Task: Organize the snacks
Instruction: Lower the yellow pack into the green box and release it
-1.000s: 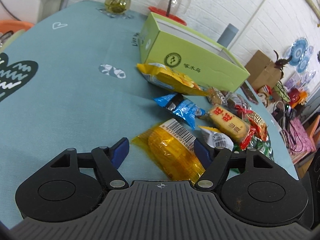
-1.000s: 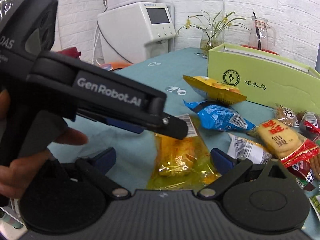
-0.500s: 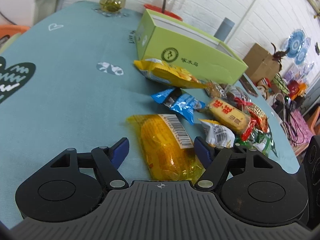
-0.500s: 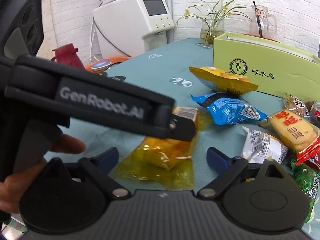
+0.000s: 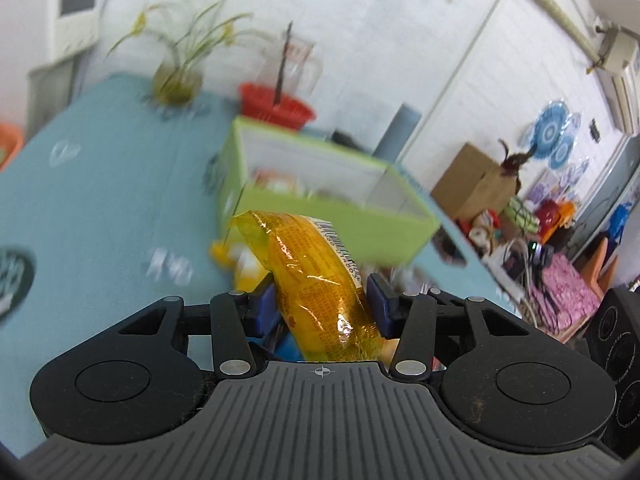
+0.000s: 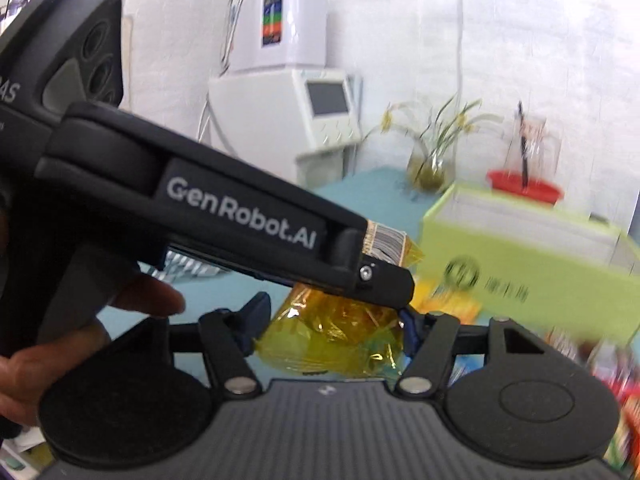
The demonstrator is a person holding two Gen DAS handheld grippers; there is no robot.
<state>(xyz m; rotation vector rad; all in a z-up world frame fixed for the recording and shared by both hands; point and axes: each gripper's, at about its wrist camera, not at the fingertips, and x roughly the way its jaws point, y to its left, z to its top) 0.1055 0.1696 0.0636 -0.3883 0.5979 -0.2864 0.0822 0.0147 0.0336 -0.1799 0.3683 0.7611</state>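
My left gripper is shut on a yellow-wrapped snack with a barcode and holds it in the air above the table, pointing toward the open green box. In the right wrist view the left gripper's body crosses the frame and the same yellow snack hangs between my right gripper's fingers. The right fingers stand close to the wrapper's sides; whether they press it is unclear. The green box sits to the right, blurred.
Teal tablecloth covers the table. Other snack packets lie below the held one. A plant vase, a red basket and a white machine stand at the far end. Cluttered room at right.
My left gripper closed on the yellow snack and lifted it off the table toward the green box. Both views tilted up and blurred with motion.
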